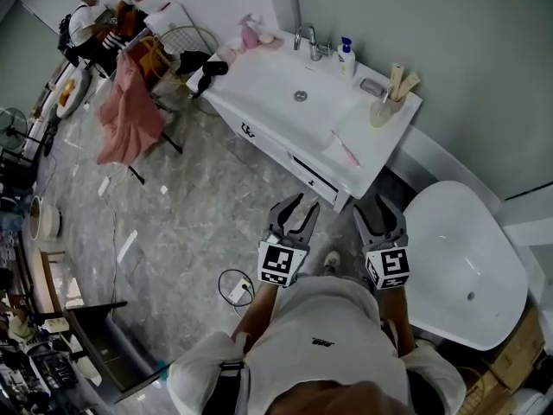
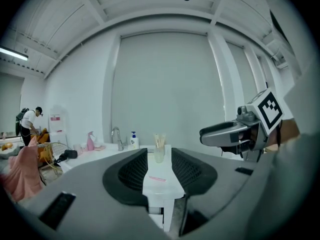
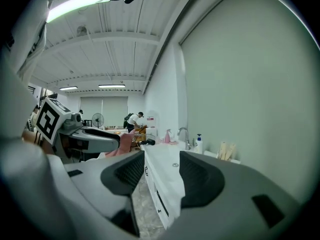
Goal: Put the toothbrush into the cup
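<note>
A pink toothbrush [image 1: 346, 152] lies flat on the white sink counter [image 1: 285, 111], near its front right end. Behind it, at the counter's right corner, stands a pale cup [image 1: 383, 111] with wooden-handled items in it. My left gripper [image 1: 294, 210] and right gripper [image 1: 380, 210] hover side by side over the floor, short of the counter's near corner. Both are open and hold nothing. In the left gripper view the toothbrush [image 2: 157, 178] and the cup [image 2: 159, 154] show between the jaws, far off. The right gripper view shows the cup [image 3: 225, 151] at the right.
On the counter are a faucet [image 1: 307, 40], a soap bottle [image 1: 346, 56], a pink spray bottle [image 1: 251, 33] and a black hair dryer [image 1: 207, 72]. A white bathtub [image 1: 467, 266] lies to the right. A pink cloth [image 1: 130, 111] hangs at left; a person [image 1: 86, 24] stands far back.
</note>
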Available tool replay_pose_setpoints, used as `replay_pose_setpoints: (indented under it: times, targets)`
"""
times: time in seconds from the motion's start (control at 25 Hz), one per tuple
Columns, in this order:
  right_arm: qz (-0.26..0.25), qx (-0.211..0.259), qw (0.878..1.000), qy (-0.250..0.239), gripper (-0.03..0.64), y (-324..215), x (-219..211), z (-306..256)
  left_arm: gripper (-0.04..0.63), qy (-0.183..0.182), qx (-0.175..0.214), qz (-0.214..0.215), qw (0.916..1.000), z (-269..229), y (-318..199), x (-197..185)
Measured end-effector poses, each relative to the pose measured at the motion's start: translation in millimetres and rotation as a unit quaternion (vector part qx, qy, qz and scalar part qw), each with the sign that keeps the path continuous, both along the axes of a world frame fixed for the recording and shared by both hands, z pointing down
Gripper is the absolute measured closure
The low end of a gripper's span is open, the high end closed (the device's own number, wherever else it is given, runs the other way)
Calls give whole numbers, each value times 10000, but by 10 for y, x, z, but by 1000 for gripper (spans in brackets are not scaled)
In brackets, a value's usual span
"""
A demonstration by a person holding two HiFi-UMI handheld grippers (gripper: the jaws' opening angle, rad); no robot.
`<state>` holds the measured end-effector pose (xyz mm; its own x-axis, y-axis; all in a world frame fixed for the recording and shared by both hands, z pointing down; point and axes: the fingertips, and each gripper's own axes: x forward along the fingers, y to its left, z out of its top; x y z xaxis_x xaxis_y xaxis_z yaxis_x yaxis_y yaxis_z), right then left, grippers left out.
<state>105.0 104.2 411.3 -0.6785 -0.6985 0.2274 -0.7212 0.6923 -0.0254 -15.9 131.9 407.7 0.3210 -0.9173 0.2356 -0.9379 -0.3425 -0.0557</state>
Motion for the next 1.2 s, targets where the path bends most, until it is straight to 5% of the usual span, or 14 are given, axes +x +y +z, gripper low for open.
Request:
replay_pose_setpoints:
  times: [0.64, 1.2]
  targets:
    - [-284, -120, 9995, -44, 397, -538, -8, 88, 430, -74, -34, -170, 9998, 31, -488, 96]
    - [-42, -114, 9999, 43, 397, -1226, -182, 74, 431, 49, 65, 61, 9999, 44, -1194, -83]
